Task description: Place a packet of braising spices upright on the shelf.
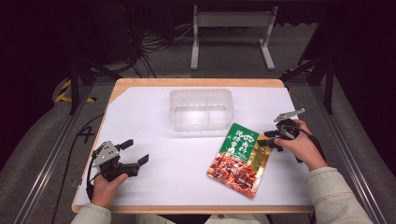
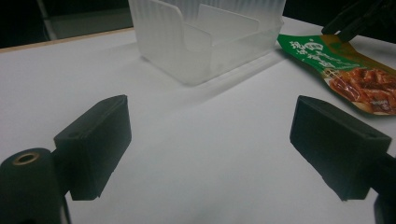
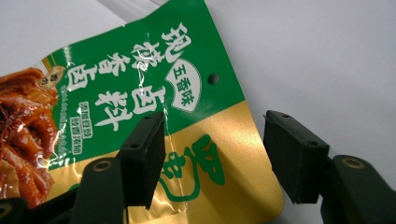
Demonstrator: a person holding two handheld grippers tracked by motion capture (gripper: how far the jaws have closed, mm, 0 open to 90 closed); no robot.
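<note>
Both tongs we hold low over the white sheet [image 1: 154, 186] that covers the wooden table [image 1: 196, 82]. Nearest us in the high view, our left tongs [image 1: 134, 150] sit in the left hand [image 1: 106, 186], jaws spread wide and gripping nothing; in the left gripper view the two black pads [image 2: 95, 144] stand far apart over bare white surface. Our right tongs [image 1: 270, 139], held in the right hand [image 1: 303, 147], lie a little farther from us on the opposite side, well apart from the left pair. Their jaws are partly parted, and in the right gripper view they straddle the gold edge of the snack pouch [image 3: 154, 102], one pad over the gold band, the other beyond the pouch's edge over the sheet; we cannot tell whether either pad touches the foil. That pouch [image 1: 240, 158], green at the top, gold along one side, with a picture of reddish-brown food, lies flat just beside the right tongs and between the two pairs. Beyond the pouch's green end, farther than both tongs, stands a translucent plastic container [image 1: 201, 109] with an inner divider, close to the pouch's top edge.
</note>
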